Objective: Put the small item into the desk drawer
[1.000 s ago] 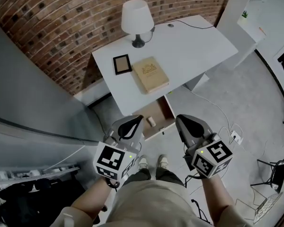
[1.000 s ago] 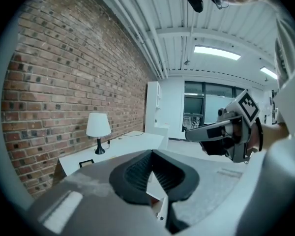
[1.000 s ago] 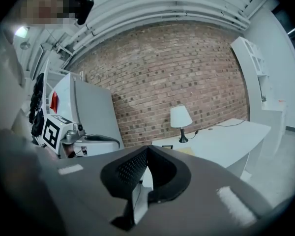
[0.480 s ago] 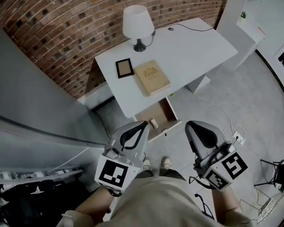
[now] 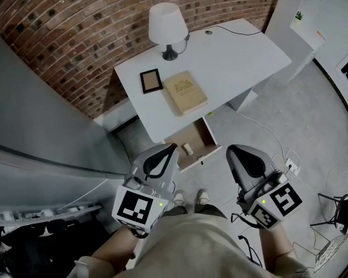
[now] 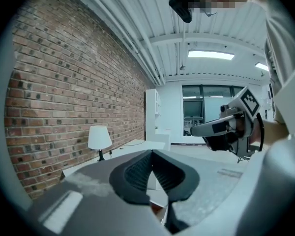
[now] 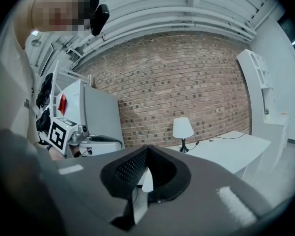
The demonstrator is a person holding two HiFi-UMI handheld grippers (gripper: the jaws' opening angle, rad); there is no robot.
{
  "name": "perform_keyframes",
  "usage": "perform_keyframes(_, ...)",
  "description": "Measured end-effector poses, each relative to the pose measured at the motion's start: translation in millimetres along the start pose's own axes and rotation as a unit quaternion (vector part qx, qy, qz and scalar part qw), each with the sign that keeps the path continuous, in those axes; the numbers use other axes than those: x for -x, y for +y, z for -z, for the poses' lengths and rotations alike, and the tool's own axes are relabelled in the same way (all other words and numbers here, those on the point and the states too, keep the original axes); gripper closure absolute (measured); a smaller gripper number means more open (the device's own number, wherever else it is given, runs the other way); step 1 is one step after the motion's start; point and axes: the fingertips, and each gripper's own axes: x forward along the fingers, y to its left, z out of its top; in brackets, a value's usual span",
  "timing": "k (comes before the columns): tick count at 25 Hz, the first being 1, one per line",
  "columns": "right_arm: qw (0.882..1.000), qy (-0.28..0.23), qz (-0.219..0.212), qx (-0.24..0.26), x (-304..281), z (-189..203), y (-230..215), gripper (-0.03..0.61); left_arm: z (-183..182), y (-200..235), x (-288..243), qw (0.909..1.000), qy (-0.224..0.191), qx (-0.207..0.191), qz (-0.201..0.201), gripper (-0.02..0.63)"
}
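A white desk (image 5: 232,57) has its drawer (image 5: 206,133) pulled open, and a small pale cylinder (image 5: 187,149) lies inside it. My left gripper (image 5: 171,147) hangs shut and empty just in front of the drawer, above the floor. My right gripper (image 5: 232,150), also shut with nothing in it, is to the drawer's right. In the left gripper view the jaws (image 6: 152,152) meet at the tips, with the right gripper (image 6: 221,127) beyond them. In the right gripper view the jaws (image 7: 147,147) are pressed together, and the left gripper (image 7: 88,140) shows at the left.
On the desk stand a white lamp (image 5: 166,25), a dark picture frame (image 5: 151,80) and a tan book (image 5: 185,92). A brick wall runs behind it and a grey partition (image 5: 40,114) stands to the left. Cables and a power strip (image 5: 290,167) lie on the floor at the right.
Both grippers have drawn back a little toward the person's body, and the right one has shifted to the right. The jaws stay shut. The cylinder still lies in the drawer.
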Motion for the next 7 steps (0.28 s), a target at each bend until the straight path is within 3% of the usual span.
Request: perform_keyframes(7, 1.0, 0.007, 0.007, 0.004, -10.1, 4.3, -9.1, 0.575, 3.4, 16.1, -6.4, 0.9998, 0.001, -0.02, -0.001, 0.612)
